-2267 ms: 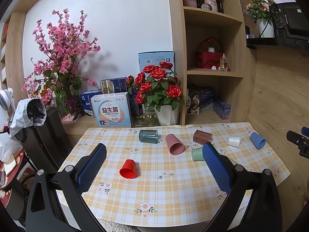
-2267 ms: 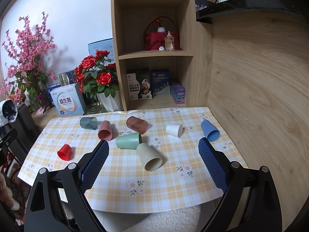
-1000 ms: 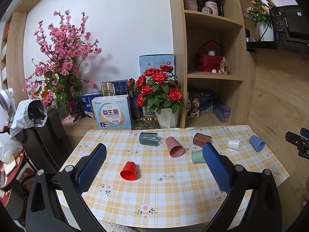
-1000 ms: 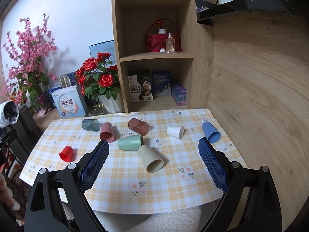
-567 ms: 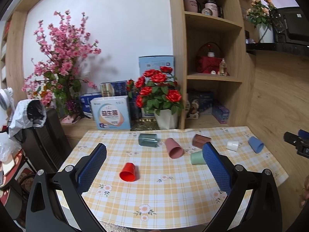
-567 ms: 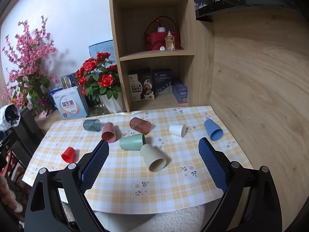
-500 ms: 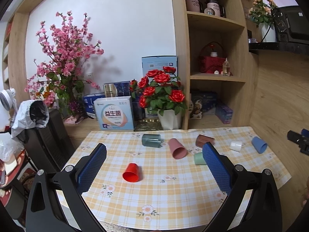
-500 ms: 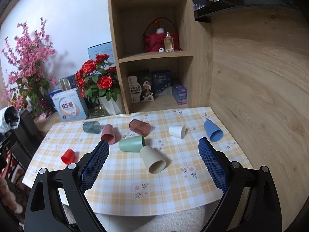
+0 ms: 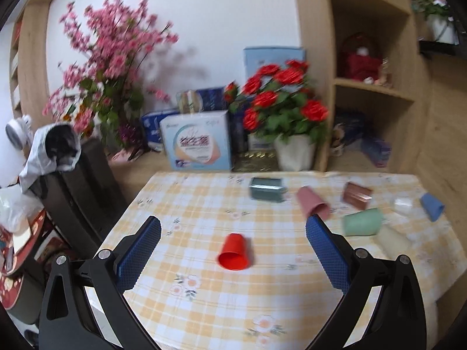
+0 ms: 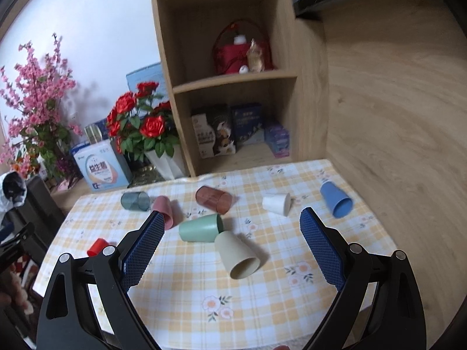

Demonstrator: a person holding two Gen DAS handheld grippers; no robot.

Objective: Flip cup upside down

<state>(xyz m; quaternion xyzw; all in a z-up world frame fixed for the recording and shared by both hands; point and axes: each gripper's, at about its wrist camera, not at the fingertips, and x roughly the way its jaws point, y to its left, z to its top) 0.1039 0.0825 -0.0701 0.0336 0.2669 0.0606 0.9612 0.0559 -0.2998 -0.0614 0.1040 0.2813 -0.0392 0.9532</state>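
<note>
Left wrist view: the left gripper (image 9: 233, 227) is spread wide and holds nothing. Between its fingers the red cup (image 9: 234, 252) lies on its side on the checked tablecloth (image 9: 204, 297), mouth toward the camera — the picture is blurred.

Right wrist view: the right gripper (image 10: 229, 223) is also wide apart and empty. The beige cup (image 10: 237, 254) lies on its side between the fingers, touching the green cup (image 10: 200, 228); the blue cup (image 10: 336, 199) lies well apart at the right
</note>
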